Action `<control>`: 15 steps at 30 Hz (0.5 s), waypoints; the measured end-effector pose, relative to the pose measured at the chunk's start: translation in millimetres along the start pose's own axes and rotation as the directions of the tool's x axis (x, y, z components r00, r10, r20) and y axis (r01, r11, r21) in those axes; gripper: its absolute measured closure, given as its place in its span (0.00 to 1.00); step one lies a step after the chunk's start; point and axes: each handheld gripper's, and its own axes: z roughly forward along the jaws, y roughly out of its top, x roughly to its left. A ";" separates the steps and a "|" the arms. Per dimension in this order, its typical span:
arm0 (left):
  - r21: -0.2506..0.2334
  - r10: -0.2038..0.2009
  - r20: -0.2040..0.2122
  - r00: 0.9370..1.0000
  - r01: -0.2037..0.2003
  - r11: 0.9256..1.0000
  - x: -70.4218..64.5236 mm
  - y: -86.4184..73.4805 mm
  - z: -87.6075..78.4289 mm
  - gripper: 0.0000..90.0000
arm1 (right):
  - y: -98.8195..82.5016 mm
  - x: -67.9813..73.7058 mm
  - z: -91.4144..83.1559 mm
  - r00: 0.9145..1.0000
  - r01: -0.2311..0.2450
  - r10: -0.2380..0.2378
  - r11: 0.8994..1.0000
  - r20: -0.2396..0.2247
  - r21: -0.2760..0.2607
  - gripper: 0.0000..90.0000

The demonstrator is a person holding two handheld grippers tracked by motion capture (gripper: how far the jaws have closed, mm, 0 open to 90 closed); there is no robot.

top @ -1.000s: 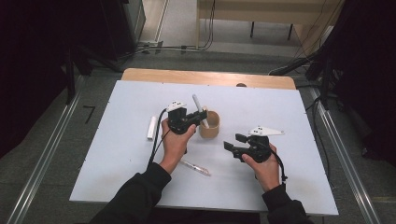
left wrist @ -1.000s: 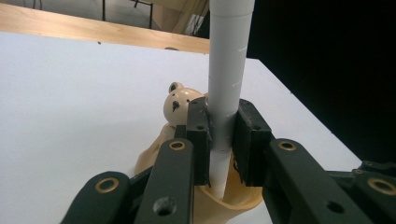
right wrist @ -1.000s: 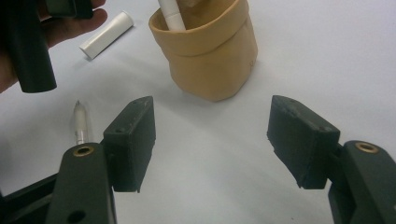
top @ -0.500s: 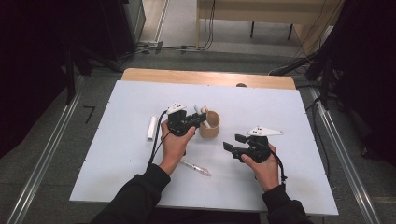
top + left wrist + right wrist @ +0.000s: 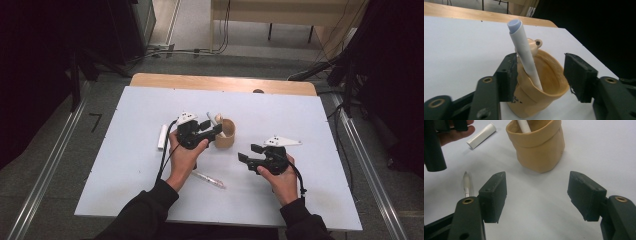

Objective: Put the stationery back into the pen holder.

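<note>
A: Left gripper point(image 5: 212, 131)?
B: Jaws have just been opening, released. White marker point(image 5: 524, 50) stands tilted in the tan pouch point(image 5: 541, 82), mid-table point(image 5: 320, 115), toward the far edge. One pad looks to touch the pouch rim, hard to tell.
A: Right gripper point(image 5: 536, 195)?
B: Spread apart, nothing between, near the front edge. Clear pen point(image 5: 209, 179) and white tube point(image 5: 162, 136) lie loose on the table.

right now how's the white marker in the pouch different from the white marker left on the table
The marker in the tan pouch stands nearly upright, leaning on the rim; the other marker lies flat on the table. The standing one sits between the left gripper's open jaws; the lying one is apart from both grippers. Both are white and tube-shaped.
</note>
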 end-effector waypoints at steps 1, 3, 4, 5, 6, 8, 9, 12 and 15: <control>0.004 0.004 -0.002 1.000 -0.004 1.000 -1.0 -0.1 -1.1 0.46 | -0.1 0.6 0.4 1.000 0.000 0.000 1.000 -0.001 0.001 0.34; 0.009 0.010 -0.004 1.000 -0.010 1.000 -2.7 -1.0 -3.6 0.43 | -0.2 1.8 1.2 1.000 0.005 -0.005 1.000 -0.002 0.005 0.34; 0.011 0.010 -0.001 1.000 -0.010 1.000 -3.2 -1.4 -4.5 0.41 | -0.3 2.5 1.6 1.000 0.007 -0.007 1.000 -0.003 0.005 0.34; 0.015 0.014 -0.003 1.000 -0.014 1.000 -3.9 -1.9 -5.6 0.36 | -0.5 3.8 2.2 1.000 0.012 -0.012 1.000 -0.003 0.005 0.34; 0.022 0.015 -0.005 1.000 -0.015 1.000 -4.7 -2.7 -7.1 0.36 | -0.5 3.8 2.2 1.000 0.012 -0.012 1.000 -0.003 0.005 0.34; 0.028 0.018 -0.006 1.000 -0.018 0.999 -5.0 -5.1 -10.0 0.32 | -0.6 4.9 2.9 1.000 0.018 -0.018 1.000 -0.003 0.006 0.34; 0.030 0.022 -0.014 1.000 -0.021 0.999 -5.3 -6.5 -11.6 0.31 | -0.6 5.4 3.3 1.000 0.020 -0.020 1.000 -0.003 0.004 0.34; 0.046 0.024 -0.014 1.000 -0.023 0.999 -4.1 -9.5 -15.3 0.28 | -0.8 7.0 4.1 1.000 0.023 -0.023 1.000 -0.006 0.008 0.33; 0.053 0.025 -0.017 1.000 -0.024 0.998 -1.6 -11.1 -19.7 0.28 | -1.0 9.2 5.6 1.000 0.028 -0.027 1.000 -0.010 0.008 0.32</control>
